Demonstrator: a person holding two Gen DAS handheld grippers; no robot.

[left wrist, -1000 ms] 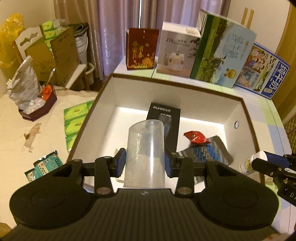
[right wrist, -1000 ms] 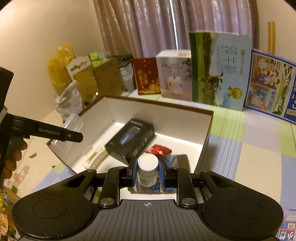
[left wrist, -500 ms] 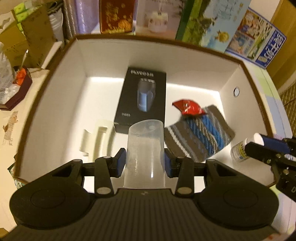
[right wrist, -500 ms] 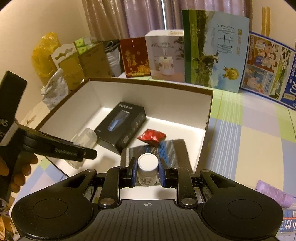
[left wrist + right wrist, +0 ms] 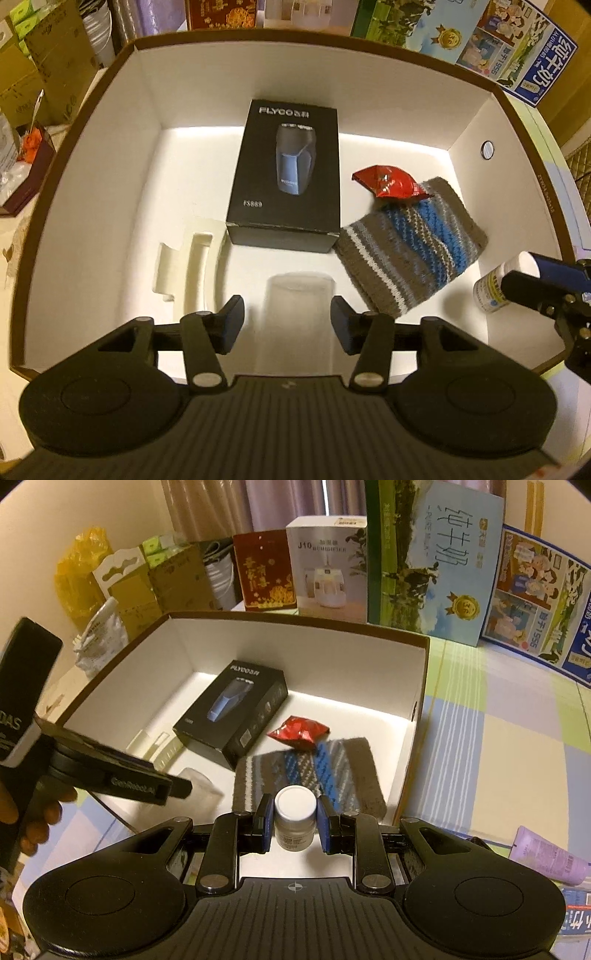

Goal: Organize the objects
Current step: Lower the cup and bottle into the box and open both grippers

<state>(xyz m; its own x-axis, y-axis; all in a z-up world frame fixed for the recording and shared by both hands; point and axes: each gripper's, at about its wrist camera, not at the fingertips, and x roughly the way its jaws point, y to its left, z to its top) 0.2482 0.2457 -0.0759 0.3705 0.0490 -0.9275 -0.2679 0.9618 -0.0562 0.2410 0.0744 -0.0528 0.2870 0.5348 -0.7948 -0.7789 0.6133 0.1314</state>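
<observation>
A large white box with a brown rim (image 5: 122,110) (image 5: 417,686) holds a black shaver box (image 5: 286,173) (image 5: 232,712), a red foil packet (image 5: 388,182) (image 5: 299,733), a striped knitted cloth (image 5: 410,243) (image 5: 310,771) and a cream moulded insert (image 5: 192,266). My left gripper (image 5: 287,325) is open; a clear plastic cup (image 5: 297,314) (image 5: 199,786) sits blurred between its fingers, free of the pads, low over the box floor. My right gripper (image 5: 295,821) is shut on a small white-capped bottle (image 5: 295,819) (image 5: 495,284) above the box's near right corner.
Upright cartons stand behind the box: a red one (image 5: 264,576), a white humidifier box (image 5: 327,565), a green-blue milk carton (image 5: 432,561) and a blue comic-print box (image 5: 539,605). A purple tube (image 5: 546,853) lies on the checked cloth at right. Cardboard boxes and bags crowd the left.
My left gripper has opened and let go of the clear cup, which has dropped lower inside the box. My right gripper has moved a little forward over the box with the bottle.
</observation>
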